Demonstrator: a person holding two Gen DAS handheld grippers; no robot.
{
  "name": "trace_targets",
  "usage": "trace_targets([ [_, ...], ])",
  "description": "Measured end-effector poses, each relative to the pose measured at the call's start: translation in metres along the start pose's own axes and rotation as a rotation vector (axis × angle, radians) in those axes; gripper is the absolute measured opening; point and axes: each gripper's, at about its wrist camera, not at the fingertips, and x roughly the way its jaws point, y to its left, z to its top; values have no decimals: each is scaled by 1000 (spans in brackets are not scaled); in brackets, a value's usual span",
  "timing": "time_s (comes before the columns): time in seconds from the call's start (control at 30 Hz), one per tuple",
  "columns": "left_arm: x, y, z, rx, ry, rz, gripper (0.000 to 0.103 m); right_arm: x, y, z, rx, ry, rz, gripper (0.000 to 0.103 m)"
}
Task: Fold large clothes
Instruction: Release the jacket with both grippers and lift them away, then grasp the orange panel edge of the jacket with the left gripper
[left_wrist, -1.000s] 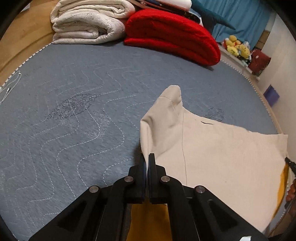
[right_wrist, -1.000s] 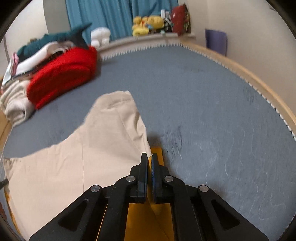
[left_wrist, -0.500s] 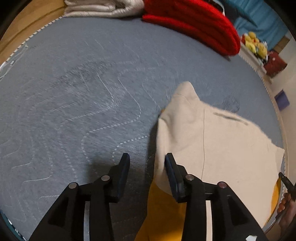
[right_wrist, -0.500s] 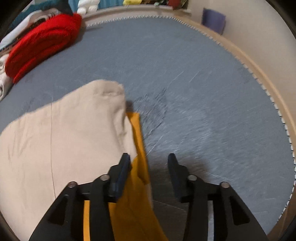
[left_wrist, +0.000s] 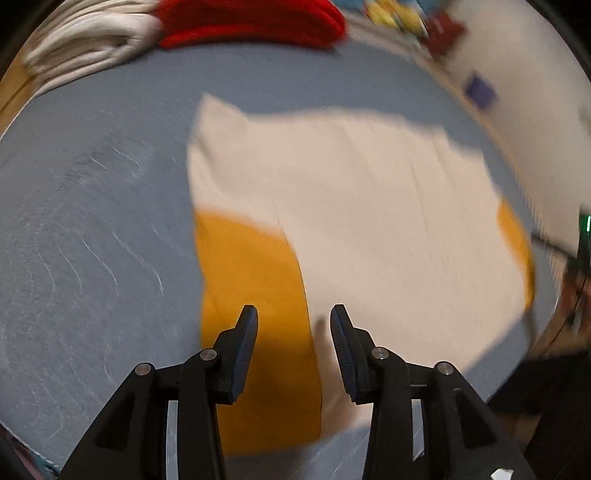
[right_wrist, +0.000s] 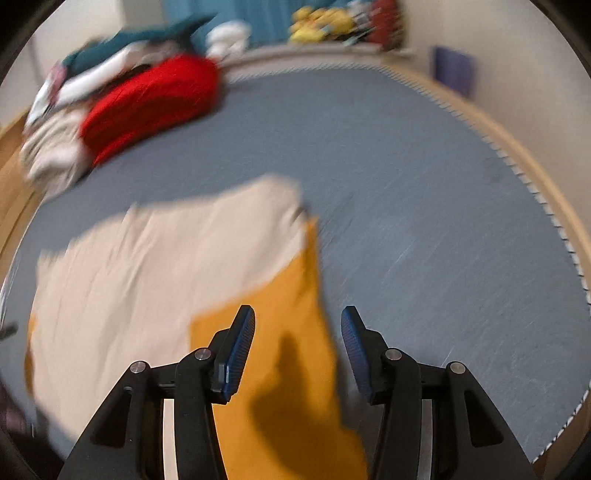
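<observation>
I've got both grippers off the garment (left_wrist: 362, 206) — it lies flat on the grey bed (left_wrist: 92, 229), cream panel over orange. My left gripper (left_wrist: 293, 332) stands parted and empty; my right gripper (right_wrist: 297, 334) is opening, nothing pinched. One fold looks laid; next I'd need fresh edges to grip. Only the right view shows the teal pile (right_wrist: 147, 37).

Blurred garment (left_wrist: 369, 206) runs under frame's bottom edge
</observation>
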Motion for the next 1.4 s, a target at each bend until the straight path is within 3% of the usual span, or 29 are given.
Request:
trace_targets([
  [0.07,12,-3,-17,59,59,19,37,7,5,-17,-63,55,-7,50],
  [0.17,29,5,-32,47,130,66,37,26,8,-55,-136,192,-79,50],
  [0.23,40,16,-39,18,180,124,36,35,-4,-69,-132,257,-119,50],
  [0.37,42,22,-47,-37,206,181,36,43,-23,-84,-84,339,-149,50],
  [0.5,32,21,-55,-85,186,212,31,38,-24,-85,-90,322,-175,50],
  [0.6,38,28,-73,-98,230,238,32,40,-27,-92,-98,345,-211,50],
  [0.7,30,25,-73,-118,197,255,32,38,-27,-90,-72,348,-236,50],
  [0.8,9,16,-74,-124,113,297,32,23,-16,-85,-94,298,-301,50],
  [0.87,-10,8,-75,-134,19,289,32,-1,-3,-79,-93,199,-311,50],
  [0.97,-38,-3,-81,-151,-107,273,32,-43,17,-73,-43,35,-272,50],
  [1.1,-59,-20,-92,-181,-189,250,32,-90,54,-88,-19,-122,-219,50],
  [1.23,-62,-40,-108,-207,-216,252,35,-116,95,-120,7,-180,-140,53],
  [1.4,-51,-47,-112,-256,-213,238,36,-102,141,-127,-68,-149,-89,57],
])
